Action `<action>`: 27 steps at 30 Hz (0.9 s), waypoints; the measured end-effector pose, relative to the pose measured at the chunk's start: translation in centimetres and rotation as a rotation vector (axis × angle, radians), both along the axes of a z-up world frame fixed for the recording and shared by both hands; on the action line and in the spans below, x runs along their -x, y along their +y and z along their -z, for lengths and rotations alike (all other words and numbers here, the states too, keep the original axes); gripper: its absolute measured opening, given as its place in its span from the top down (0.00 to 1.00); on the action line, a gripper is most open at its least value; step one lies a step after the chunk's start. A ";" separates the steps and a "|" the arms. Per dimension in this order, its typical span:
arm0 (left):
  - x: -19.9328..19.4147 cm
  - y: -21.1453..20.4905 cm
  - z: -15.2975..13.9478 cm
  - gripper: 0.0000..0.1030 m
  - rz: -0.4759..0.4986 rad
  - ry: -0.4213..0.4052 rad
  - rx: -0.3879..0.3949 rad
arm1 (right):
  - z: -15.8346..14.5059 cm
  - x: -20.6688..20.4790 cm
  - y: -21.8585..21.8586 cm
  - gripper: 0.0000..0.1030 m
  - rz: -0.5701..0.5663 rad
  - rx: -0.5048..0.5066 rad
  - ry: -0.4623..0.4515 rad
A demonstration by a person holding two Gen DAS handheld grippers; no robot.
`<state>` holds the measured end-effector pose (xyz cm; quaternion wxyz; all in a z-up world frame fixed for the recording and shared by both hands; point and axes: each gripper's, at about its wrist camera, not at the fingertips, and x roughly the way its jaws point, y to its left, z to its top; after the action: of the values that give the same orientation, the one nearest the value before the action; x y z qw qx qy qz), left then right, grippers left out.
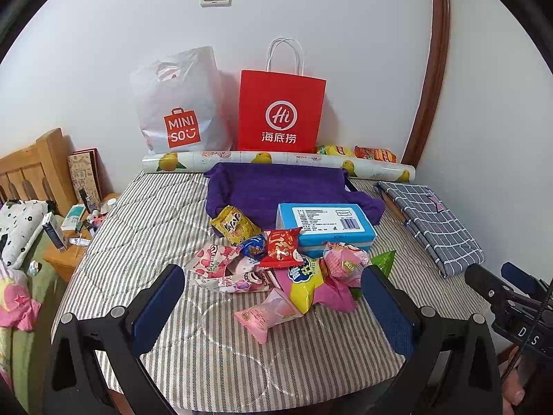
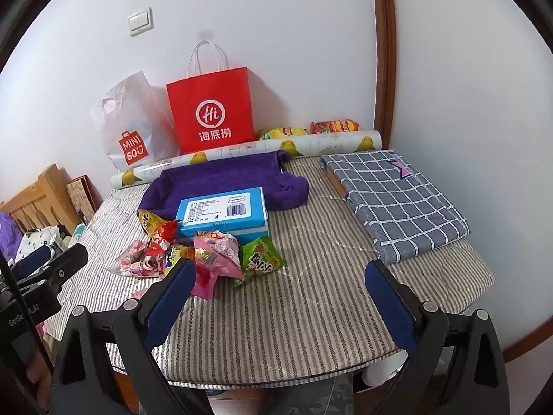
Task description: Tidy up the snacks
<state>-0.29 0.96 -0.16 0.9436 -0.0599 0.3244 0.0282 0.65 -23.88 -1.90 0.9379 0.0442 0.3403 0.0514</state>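
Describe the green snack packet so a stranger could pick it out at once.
Start at the red paper bag standing against the wall, then come forward over the purple cloth to the blue box. The green packet lies just in front of the box's right end, on the right edge of the snack pile, the only green wrapper there.

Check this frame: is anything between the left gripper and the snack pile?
Nothing visible. The left gripper is open, holding nothing, with the snack pile straight ahead on the striped cloth. The blue box lies behind the pile, not in front.
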 end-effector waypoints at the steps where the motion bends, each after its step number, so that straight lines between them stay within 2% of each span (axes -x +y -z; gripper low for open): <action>1: 0.0 0.0 0.0 0.00 0.000 0.000 0.000 | 0.0 0.0 0.0 0.06 0.000 0.000 0.002; 27: 0.3 -0.4 -0.3 0.00 0.009 -0.009 0.004 | -0.3 0.5 0.1 0.06 -0.004 -0.008 -0.013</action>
<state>-0.54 0.59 0.10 0.9451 -0.0604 0.3203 0.0231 0.16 -23.77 -1.57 0.9398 0.0472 0.3341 0.0548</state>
